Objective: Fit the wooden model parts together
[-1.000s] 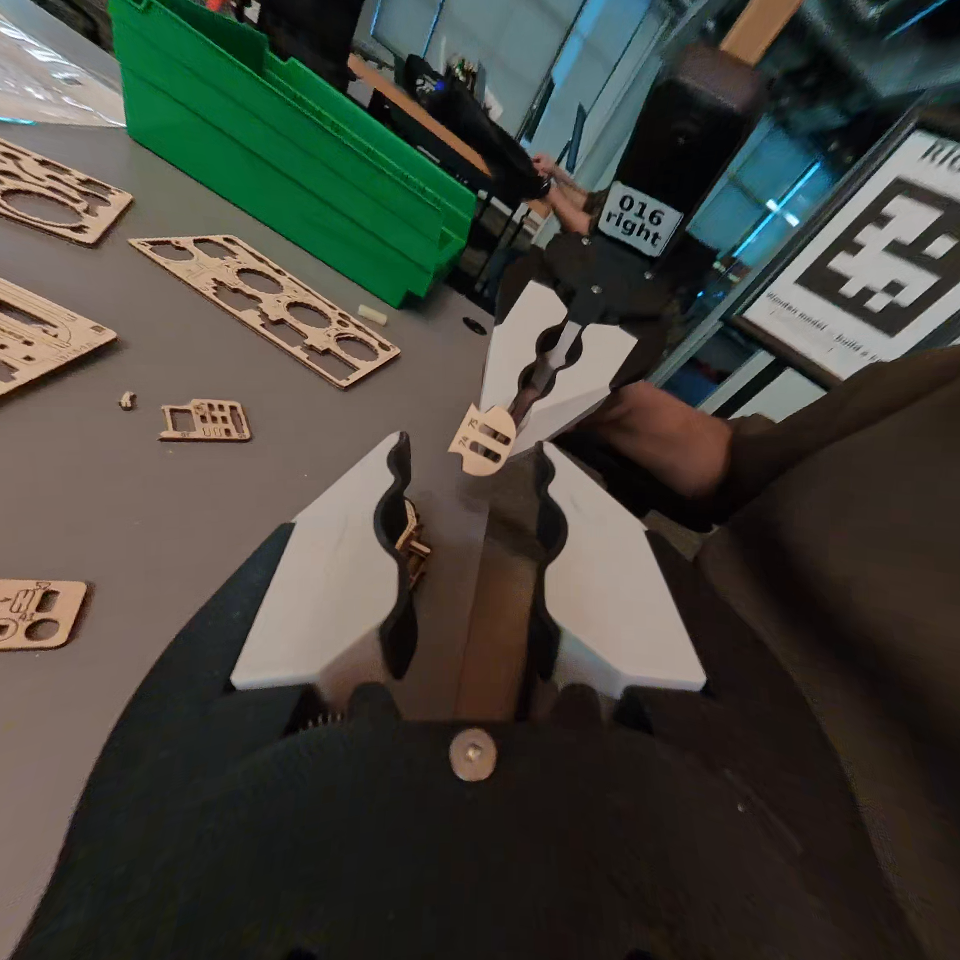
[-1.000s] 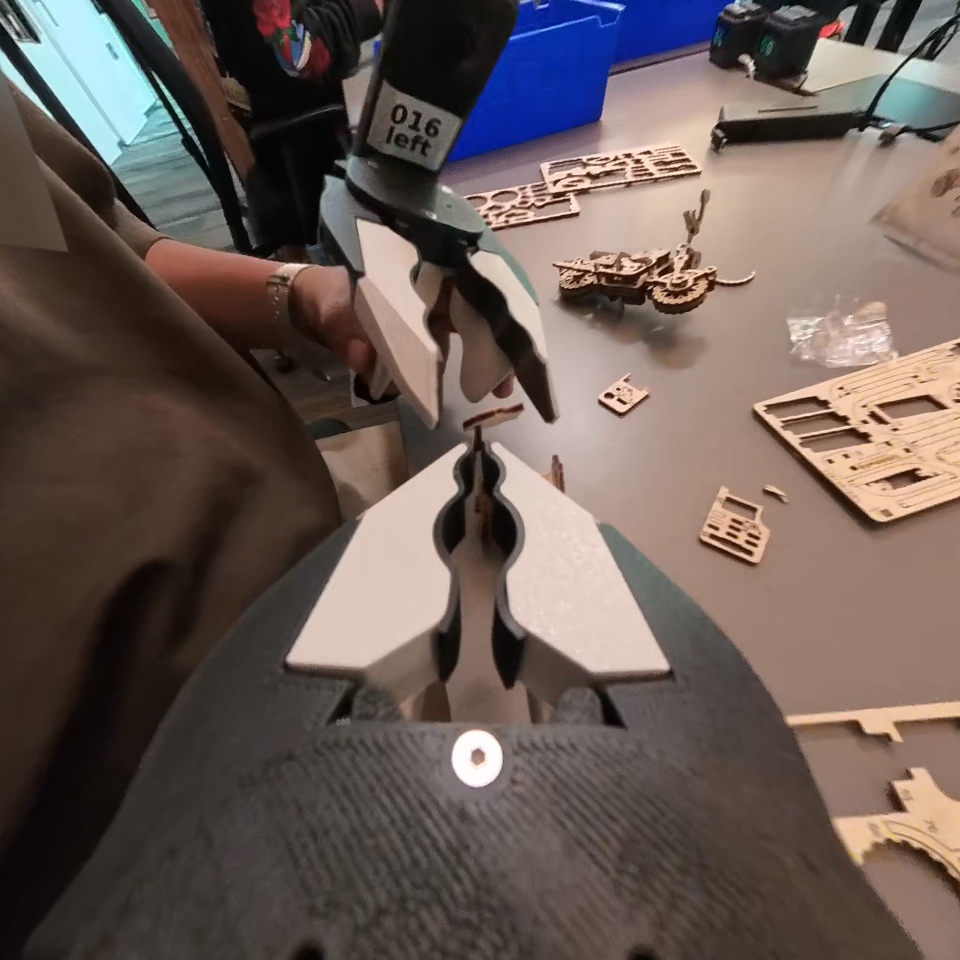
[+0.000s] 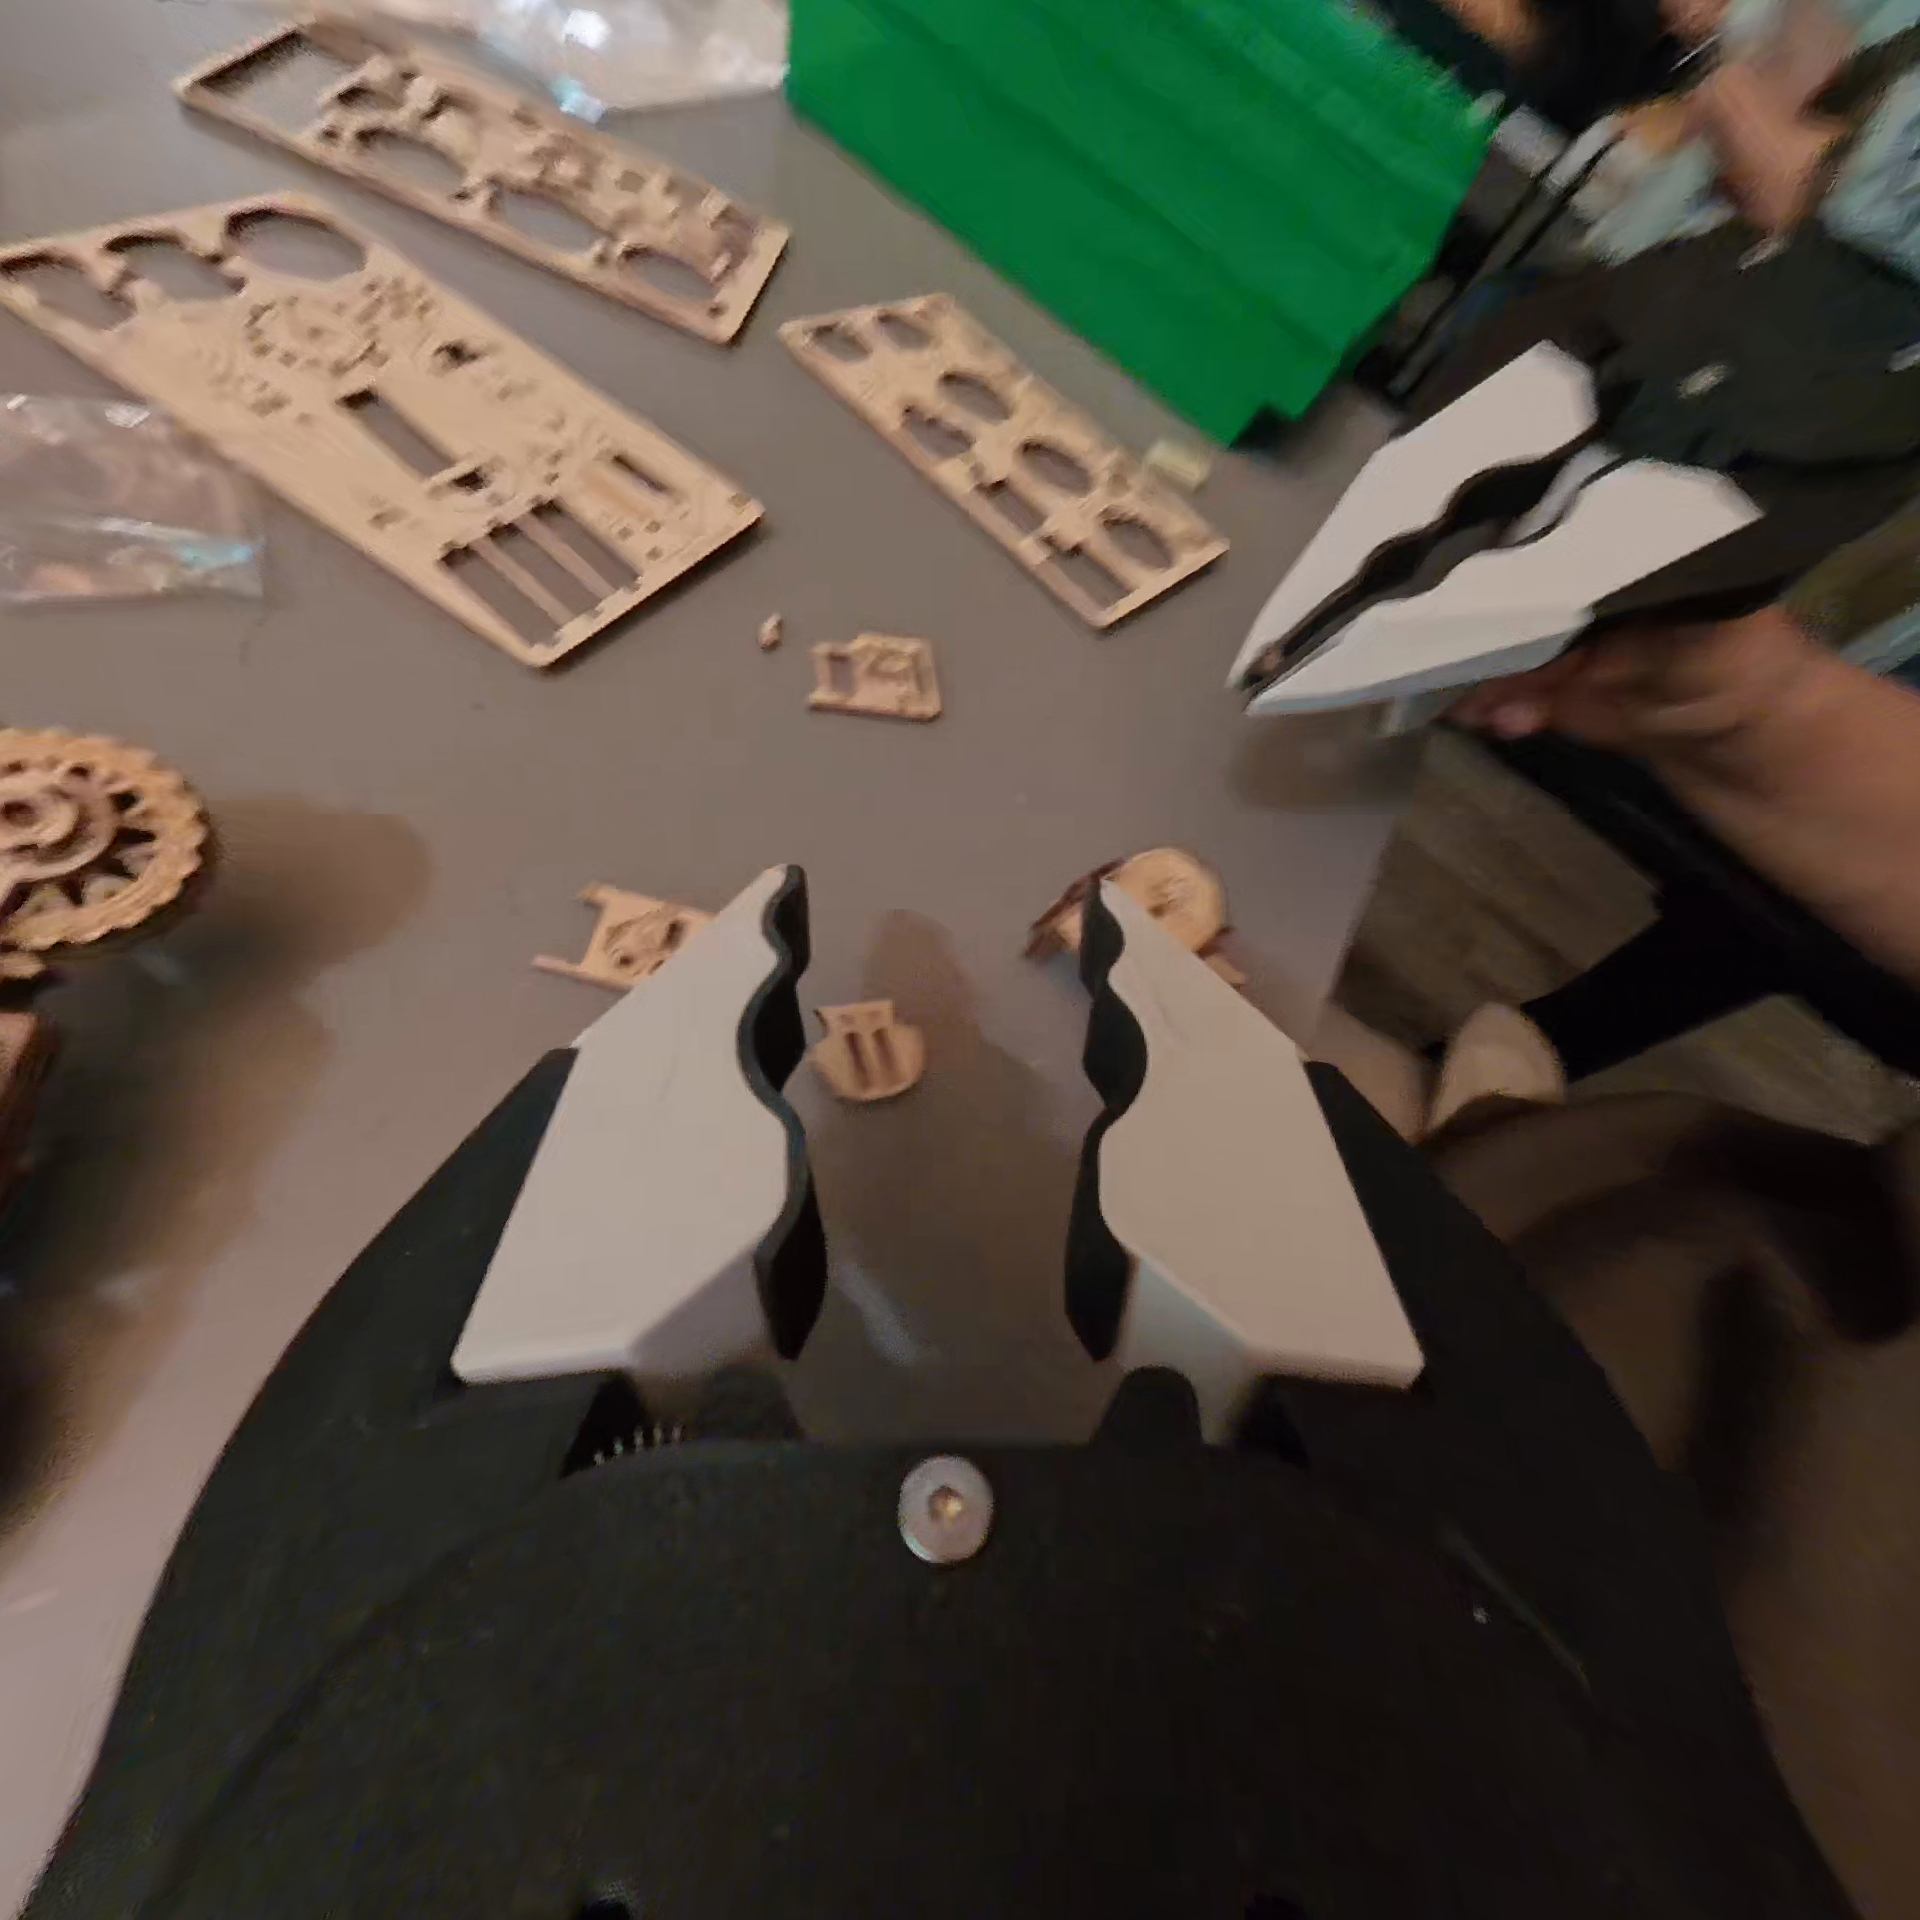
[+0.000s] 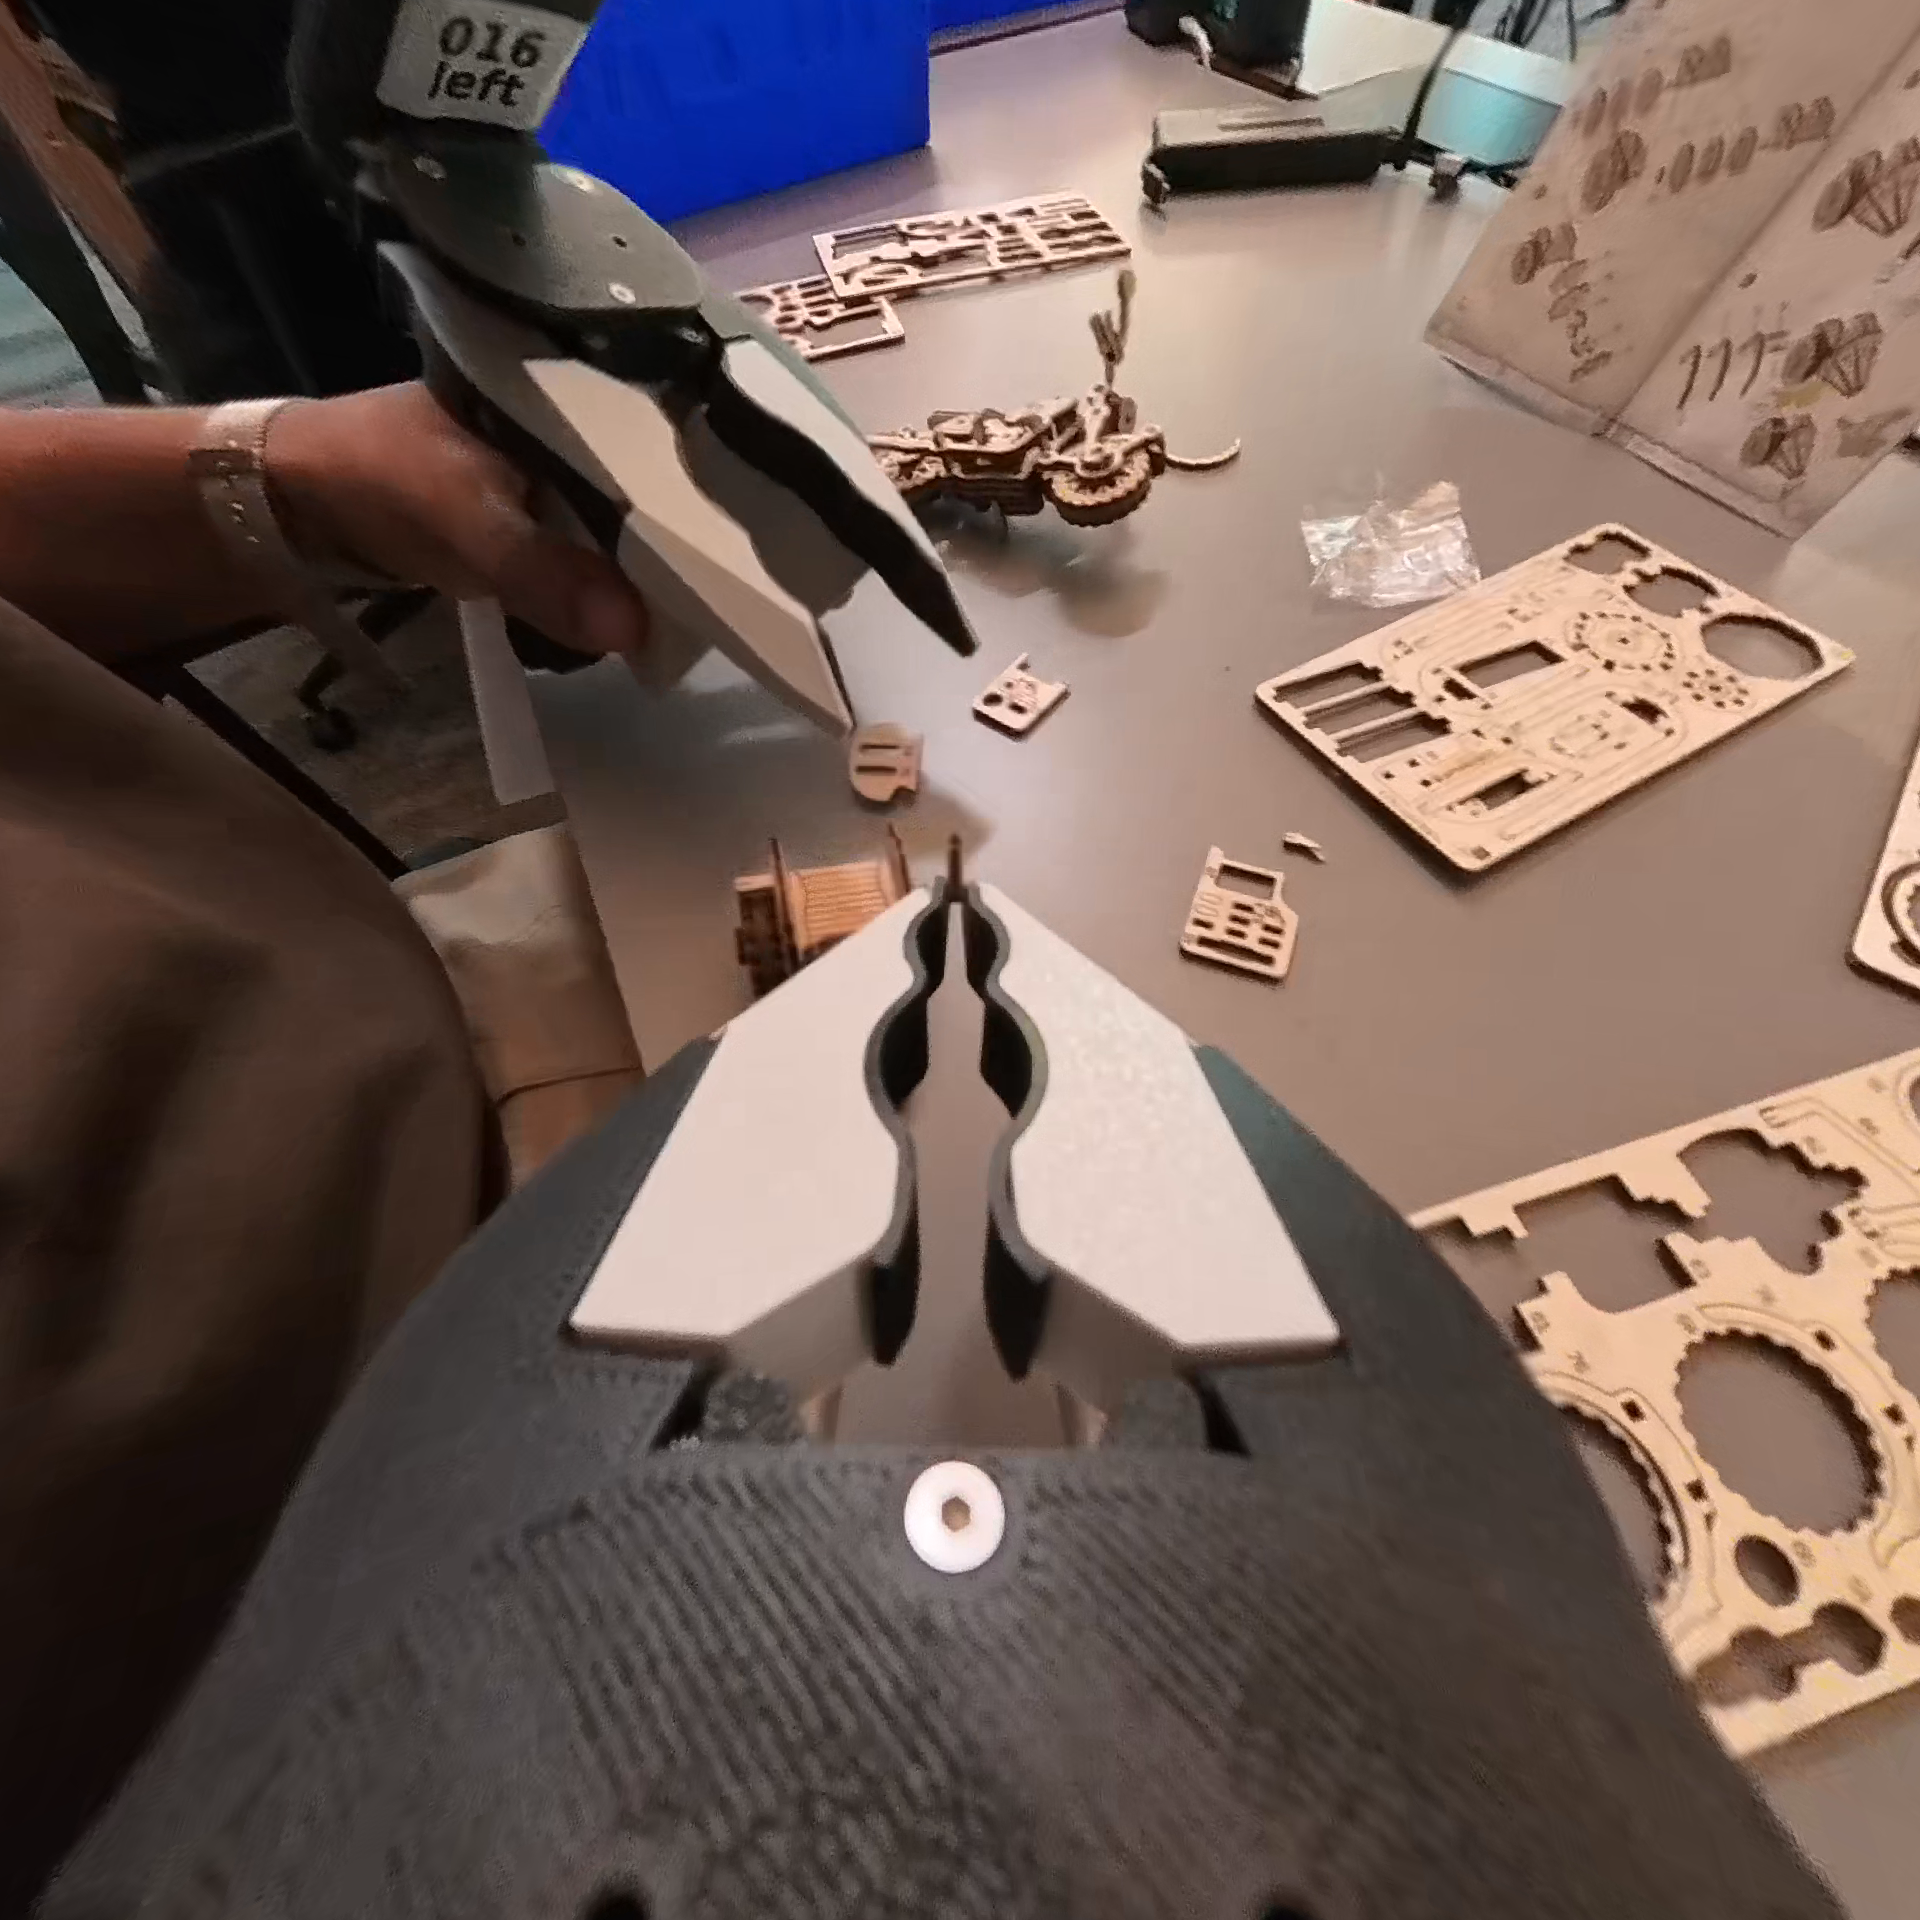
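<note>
Wooden slotted piece [image 3: 868, 1051] lies flat on the grey bench [image 3: 665, 790], between the spread fingers of the left claw [image 3: 940, 914]. Right claw [image 4: 956, 888] is pinched on a thin wooden sliver [image 4: 955, 854]. Likely next: regrasping the piece for fitting.

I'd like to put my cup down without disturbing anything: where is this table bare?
The widest bare stretch of grey table lies between the finished wooden motorcycle, the plastic bag and the small slotted piece. It is crowded along the right, where punched wooden sheets lie, and near the table edge around the little wooden assembly.
</note>
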Available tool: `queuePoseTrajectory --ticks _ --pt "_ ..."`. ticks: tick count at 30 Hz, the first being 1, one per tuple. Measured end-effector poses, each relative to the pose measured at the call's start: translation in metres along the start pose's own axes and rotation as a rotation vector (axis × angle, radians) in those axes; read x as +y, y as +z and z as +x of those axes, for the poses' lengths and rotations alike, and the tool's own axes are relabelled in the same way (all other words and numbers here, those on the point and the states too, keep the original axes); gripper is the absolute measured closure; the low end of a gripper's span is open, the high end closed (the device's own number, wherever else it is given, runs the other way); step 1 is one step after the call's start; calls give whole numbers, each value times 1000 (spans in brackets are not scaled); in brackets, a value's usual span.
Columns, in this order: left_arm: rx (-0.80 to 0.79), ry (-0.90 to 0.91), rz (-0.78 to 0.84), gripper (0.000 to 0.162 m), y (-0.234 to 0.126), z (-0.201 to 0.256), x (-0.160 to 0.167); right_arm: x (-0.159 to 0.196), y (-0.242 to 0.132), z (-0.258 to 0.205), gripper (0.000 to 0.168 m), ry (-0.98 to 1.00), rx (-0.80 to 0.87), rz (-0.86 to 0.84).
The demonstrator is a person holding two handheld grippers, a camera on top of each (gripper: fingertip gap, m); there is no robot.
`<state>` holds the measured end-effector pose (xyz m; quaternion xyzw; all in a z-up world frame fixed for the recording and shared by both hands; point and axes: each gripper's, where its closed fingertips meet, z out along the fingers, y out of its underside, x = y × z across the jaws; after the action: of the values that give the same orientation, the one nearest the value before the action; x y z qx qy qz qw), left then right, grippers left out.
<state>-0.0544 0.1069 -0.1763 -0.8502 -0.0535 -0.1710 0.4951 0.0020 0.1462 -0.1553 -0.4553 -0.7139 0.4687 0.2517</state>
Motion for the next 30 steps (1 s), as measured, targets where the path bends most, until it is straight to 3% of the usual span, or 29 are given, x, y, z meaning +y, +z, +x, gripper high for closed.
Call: queuePoseTrajectory --ticks 1,4,8,16,18,21,25,30 --pt "64 -15 40 121 -2 10 -6 -3 1 -4 168 -15 -9 14" --pt "293 -105 126 143 -9 46 -21 -12 4 -20 168 -56 -49 48" --pt "457 -244 124 145 -5 70 -22 -20 5 -32 167 -141 -33 77" --pt "484 -360 127 147 3 78 -21 -19 10 -32 167 -479 185 -11" --pt "471 -378 133 160 3 75 -22 -17 11 -31 167 -572 247 -48" --pt "475 -385 129 162 2 74 -22 -18 13 -30 167 -667 313 -63" --pt "484 -364 147 162 -2 74 -25 -21 13 -32 166 -608 278 1" --pt "553 -366 197 162 -11 75 -32 -31 6 -40 148 -261 50 126"
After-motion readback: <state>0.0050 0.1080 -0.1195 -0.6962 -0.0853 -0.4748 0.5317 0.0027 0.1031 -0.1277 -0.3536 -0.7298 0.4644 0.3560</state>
